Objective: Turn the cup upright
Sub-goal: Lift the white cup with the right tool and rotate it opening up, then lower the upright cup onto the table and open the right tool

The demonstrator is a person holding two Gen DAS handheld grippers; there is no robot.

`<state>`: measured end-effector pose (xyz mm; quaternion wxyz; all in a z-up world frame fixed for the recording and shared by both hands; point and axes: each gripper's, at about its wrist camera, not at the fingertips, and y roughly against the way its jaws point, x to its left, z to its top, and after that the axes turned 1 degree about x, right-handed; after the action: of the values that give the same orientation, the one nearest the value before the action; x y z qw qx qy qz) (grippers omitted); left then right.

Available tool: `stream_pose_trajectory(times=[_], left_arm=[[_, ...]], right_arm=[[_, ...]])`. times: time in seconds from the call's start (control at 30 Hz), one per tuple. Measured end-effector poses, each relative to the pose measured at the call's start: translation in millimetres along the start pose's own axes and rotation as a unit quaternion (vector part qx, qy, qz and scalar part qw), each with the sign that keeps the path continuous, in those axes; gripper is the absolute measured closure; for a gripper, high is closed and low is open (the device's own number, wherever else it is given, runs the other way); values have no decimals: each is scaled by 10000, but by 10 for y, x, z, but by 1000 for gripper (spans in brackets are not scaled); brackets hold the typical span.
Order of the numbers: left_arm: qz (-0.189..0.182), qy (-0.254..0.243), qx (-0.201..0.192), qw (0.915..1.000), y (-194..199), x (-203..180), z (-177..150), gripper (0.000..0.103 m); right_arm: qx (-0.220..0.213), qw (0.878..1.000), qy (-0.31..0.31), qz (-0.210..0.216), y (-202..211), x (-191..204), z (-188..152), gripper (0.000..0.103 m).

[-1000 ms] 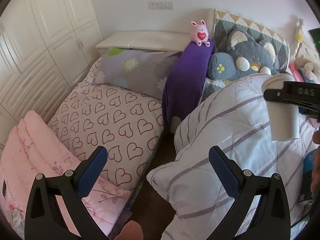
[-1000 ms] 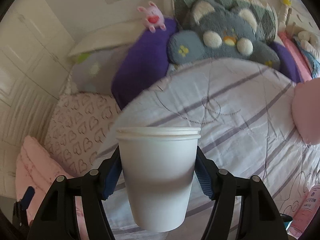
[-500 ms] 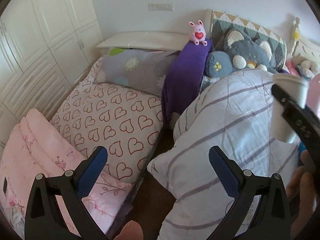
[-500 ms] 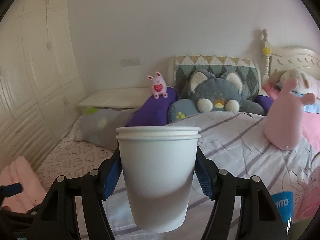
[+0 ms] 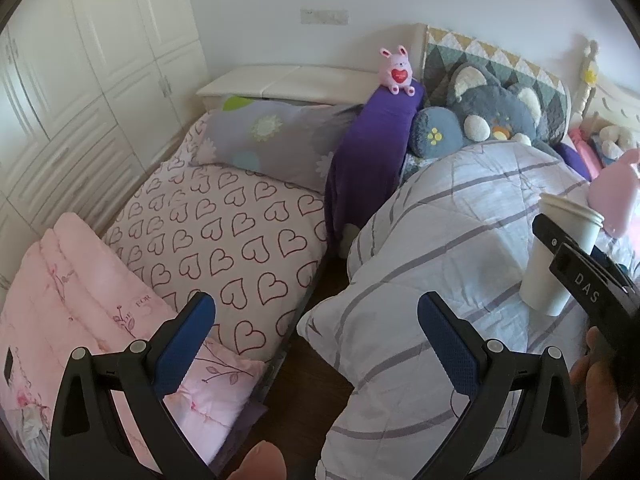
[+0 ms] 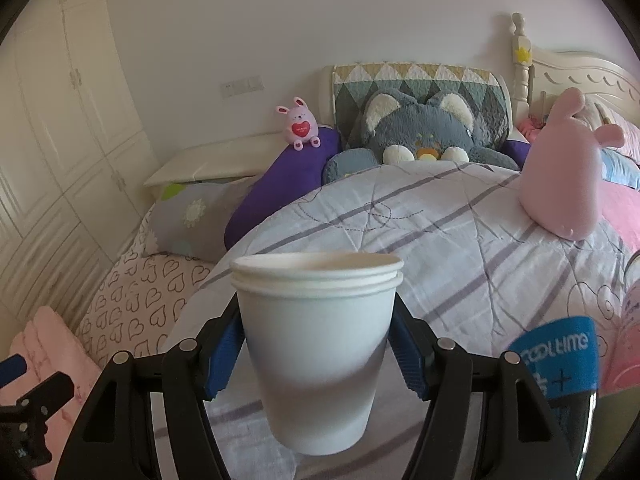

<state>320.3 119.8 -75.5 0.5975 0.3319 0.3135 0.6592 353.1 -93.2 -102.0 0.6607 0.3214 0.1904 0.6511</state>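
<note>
Right now the right gripper [image 6: 318,354] is clamped on the white paper cup [image 6: 316,344], which sits between its jaws, mouth up, base at the striped quilt [image 6: 440,240]; contact unclear. Left gripper [image 5: 316,340] hangs wide apart, nothing between its jaws, above the gap beside the heart-print blanket [image 5: 224,236].

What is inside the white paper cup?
The white cup stands rim up between the right gripper fingers. Only the rim edge shows, stacked like nested cups; its wall hides the inside, so I can't tell.
</note>
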Motion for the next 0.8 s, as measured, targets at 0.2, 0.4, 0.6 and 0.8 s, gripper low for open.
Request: stream_pose_trajectory(times=[0.2, 0.4, 0.6, 0.8], left_arm=[[-5, 0, -22, 10000, 84, 15, -53, 1], [-21, 31, -80, 10000, 207, 36, -84, 1], [-35, -37, -116, 9999, 349, 6, -169, 1], [15, -72, -175, 9998, 516, -1, -252, 1]], right_arm=[[125, 9999, 34, -21, 28, -14, -41, 35], [136, 9996, 221, -103, 175, 55, -157, 35], [169, 9995, 243, -141, 296, 60, -279, 35], [108, 9993, 283, -208, 383, 48, -299, 22]])
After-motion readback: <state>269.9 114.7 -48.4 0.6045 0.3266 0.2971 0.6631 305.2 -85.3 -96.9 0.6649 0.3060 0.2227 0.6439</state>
